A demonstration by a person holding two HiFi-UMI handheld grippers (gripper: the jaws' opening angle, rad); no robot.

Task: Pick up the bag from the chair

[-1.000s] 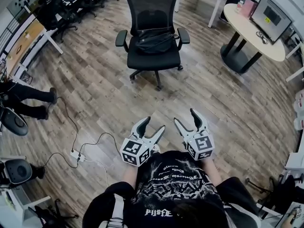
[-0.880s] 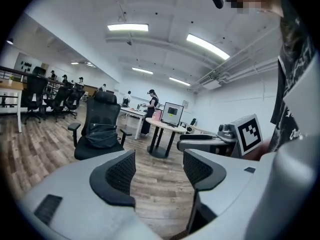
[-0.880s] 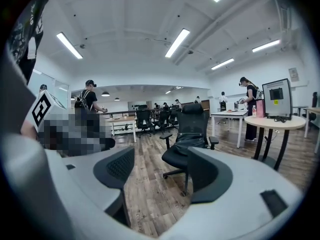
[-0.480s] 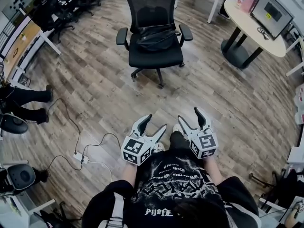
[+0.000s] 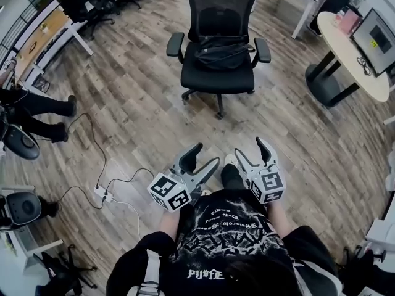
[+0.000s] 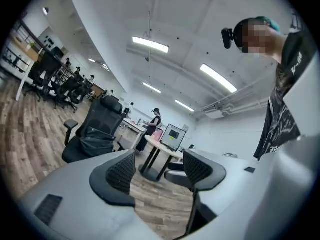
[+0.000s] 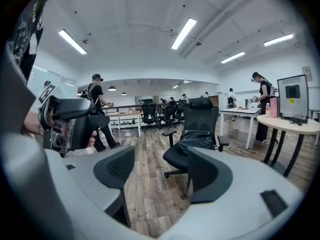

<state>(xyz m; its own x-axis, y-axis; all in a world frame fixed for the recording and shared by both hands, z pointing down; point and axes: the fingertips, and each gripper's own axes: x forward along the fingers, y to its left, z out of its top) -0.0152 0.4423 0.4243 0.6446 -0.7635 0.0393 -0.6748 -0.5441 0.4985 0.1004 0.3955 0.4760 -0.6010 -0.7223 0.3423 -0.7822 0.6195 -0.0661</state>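
Note:
A black bag lies on the seat of a black office chair at the top middle of the head view. The bag shows on the chair at the left of the left gripper view, and the bag sits at the middle of the right gripper view. Both grippers are held low, close to the person's body and well short of the chair. My left gripper stands open with nothing between its jaws. My right gripper stands open too, empty.
Wood floor lies between me and the chair. A round table with a monitor stands at the right. A power strip with cables lies on the floor at the left. A seated person's legs are at the far left.
The chair and bag have shifted right and slightly nearer in the head view as I step forward. Both grippers stay open in much the same pose.

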